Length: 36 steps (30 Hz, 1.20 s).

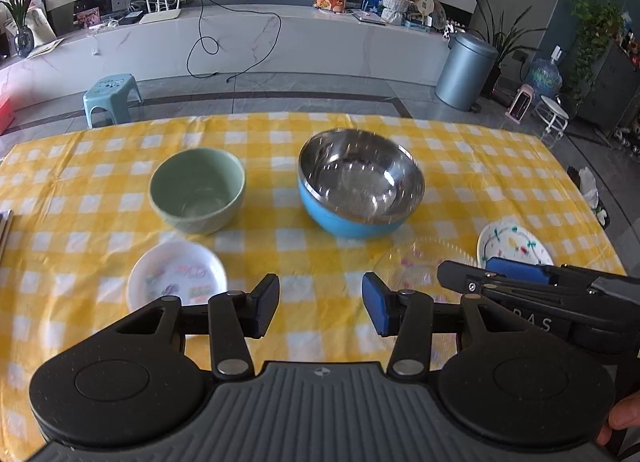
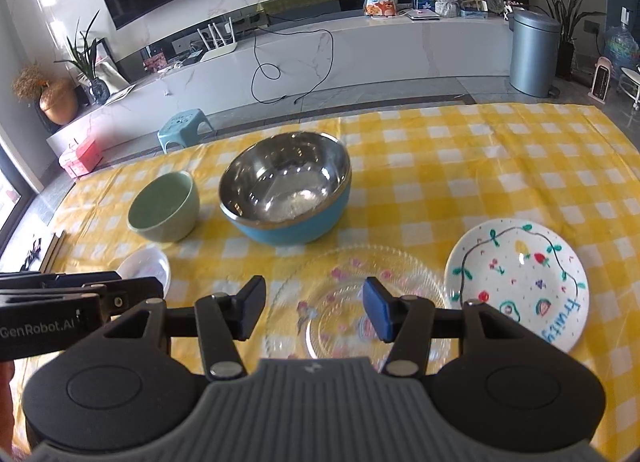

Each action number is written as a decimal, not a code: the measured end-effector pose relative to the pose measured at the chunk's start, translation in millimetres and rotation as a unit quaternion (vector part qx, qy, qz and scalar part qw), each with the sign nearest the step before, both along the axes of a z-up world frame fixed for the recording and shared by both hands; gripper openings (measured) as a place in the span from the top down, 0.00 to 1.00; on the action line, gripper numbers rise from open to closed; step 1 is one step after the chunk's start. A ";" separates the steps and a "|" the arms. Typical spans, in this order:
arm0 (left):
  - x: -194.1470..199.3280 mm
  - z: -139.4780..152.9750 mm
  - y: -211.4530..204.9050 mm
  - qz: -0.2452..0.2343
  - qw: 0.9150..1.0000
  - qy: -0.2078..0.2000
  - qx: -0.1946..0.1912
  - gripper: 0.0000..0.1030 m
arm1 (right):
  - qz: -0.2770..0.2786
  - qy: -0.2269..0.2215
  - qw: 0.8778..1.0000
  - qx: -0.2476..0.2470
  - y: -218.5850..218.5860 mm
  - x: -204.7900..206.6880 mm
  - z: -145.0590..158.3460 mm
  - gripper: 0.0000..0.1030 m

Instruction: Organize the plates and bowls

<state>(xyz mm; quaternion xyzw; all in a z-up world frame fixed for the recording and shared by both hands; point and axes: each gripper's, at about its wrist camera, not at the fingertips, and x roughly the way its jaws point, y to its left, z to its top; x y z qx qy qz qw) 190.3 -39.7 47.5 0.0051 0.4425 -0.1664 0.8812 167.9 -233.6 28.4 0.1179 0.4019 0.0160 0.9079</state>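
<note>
On yellow checked tablecloth [image 2: 460, 165]: both grippers, left [image 1: 320, 304] and right [image 2: 314, 308], part-open, empty. Clear ribbed glass plate [image 2: 360, 286] lies below right gripper, painted white plate [image 2: 520, 278] right, steel-lined blue bowl [image 2: 286, 197] beyond. Take glass rim edge-on, shallow angle.

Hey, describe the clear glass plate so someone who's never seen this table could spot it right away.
On the yellow checked tablecloth, look in front of the blue steel-lined bowl. The clear glass plate lies there beside the white painted fruit plate. It alone is see-through, with a ribbed rim and pink flowers.
</note>
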 end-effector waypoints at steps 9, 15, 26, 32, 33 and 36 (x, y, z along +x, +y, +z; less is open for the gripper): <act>53.9 -9.4 -17.9 0.028 1.000 0.000 -0.009 0.45 | -0.027 -0.006 1.000 0.009 -25.1 46.6 -0.9 0.48; 85.0 -24.5 -26.7 0.042 0.999 0.008 0.016 0.45 | -0.038 -0.002 0.999 0.014 -33.2 74.4 -10.4 0.49; 106.7 -42.4 -39.5 0.044 0.998 0.012 0.033 0.46 | -0.045 0.015 0.998 0.042 -35.3 95.9 -30.1 0.60; 109.1 -49.1 -46.4 0.035 0.998 0.020 0.040 0.65 | -0.039 0.016 0.998 0.047 -29.3 96.6 -33.7 0.69; 108.8 -50.0 -47.3 0.033 0.998 0.021 0.040 0.70 | -0.037 0.016 0.998 0.048 -28.2 96.9 -34.7 0.72; 107.4 -52.4 -51.6 0.027 0.999 0.025 0.039 0.81 | -0.033 0.020 0.998 0.053 -25.6 96.4 -38.5 0.82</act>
